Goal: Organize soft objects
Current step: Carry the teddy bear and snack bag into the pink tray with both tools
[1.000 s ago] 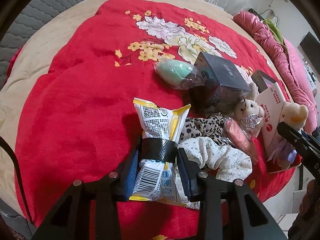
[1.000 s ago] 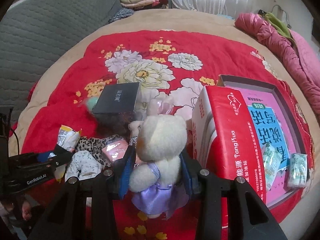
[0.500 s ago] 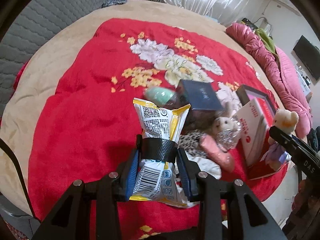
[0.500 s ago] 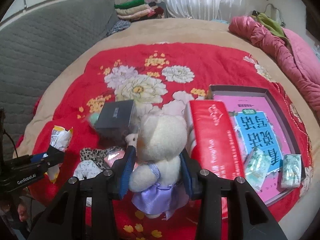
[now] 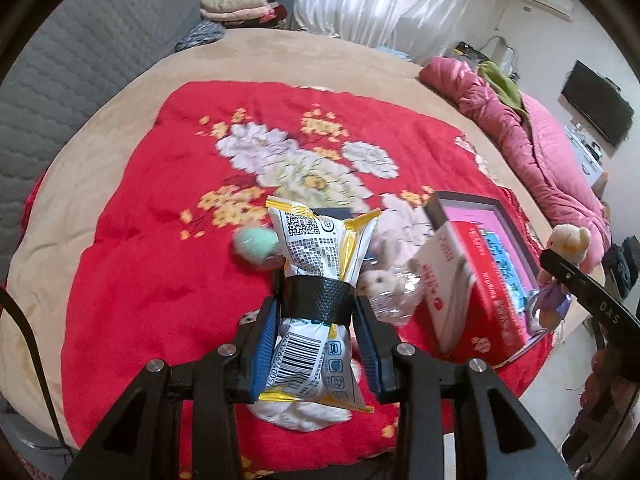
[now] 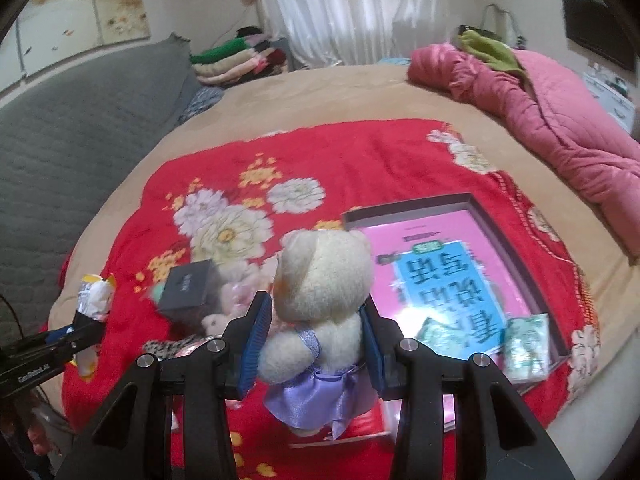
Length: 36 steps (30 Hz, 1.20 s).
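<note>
Cream teddy bear [image 6: 324, 300] clamped at the waist between right gripper [image 6: 316, 344] jaws, raised above the bed toward the open box [image 6: 512, 248] at two o'clock. Snack packet [image 5: 316, 280] pinched mid-body by left gripper [image 5: 316, 344], likely for sorting.

Your right gripper [image 6: 316, 322] clamps the cream teddy bear [image 6: 324, 280] in its purple dress at frame centre. To its right lies the open box [image 6: 516, 240] with two green packets [image 6: 524, 340]. At far left, your left gripper [image 6: 82, 330] pinches a yellow-edged packet [image 6: 94, 296].
</note>
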Available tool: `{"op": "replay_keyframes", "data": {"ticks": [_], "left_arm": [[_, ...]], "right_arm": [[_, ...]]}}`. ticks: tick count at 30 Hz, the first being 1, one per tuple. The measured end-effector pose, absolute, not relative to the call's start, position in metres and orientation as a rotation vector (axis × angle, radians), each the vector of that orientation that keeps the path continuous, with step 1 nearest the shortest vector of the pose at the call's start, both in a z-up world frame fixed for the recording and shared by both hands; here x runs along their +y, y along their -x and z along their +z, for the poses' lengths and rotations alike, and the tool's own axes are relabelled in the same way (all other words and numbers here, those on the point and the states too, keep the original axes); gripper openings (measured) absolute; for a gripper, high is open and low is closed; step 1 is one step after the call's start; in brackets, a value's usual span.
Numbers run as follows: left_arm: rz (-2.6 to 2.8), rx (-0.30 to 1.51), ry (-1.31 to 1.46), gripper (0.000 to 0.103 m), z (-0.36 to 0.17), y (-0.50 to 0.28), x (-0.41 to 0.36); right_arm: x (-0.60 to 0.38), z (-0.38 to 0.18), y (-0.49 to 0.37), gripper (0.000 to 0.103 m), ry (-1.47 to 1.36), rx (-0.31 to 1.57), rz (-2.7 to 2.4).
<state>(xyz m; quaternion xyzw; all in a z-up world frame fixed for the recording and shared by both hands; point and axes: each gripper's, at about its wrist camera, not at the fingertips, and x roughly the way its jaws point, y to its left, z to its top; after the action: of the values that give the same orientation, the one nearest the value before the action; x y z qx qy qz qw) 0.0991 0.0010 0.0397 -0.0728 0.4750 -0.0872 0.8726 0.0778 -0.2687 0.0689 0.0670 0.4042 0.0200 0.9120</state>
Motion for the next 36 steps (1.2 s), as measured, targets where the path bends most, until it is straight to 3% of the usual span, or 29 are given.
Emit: {"op": "replay_keyframes", "data": {"ticks": [19,36], "left_arm": [[-0.336,0.973,0.017,0.038,0.055,-0.117,-0.126],[-0.483,1.030,-0.049,0.038,0.036,-0.131,-0.228]], "right_arm": [[-0.377,0.079,-0.059,0.045,-0.239,0.785,-0.115],[-0.428,0.049,-0.067,0.045,-0.200,0.843,-0.146]]}}
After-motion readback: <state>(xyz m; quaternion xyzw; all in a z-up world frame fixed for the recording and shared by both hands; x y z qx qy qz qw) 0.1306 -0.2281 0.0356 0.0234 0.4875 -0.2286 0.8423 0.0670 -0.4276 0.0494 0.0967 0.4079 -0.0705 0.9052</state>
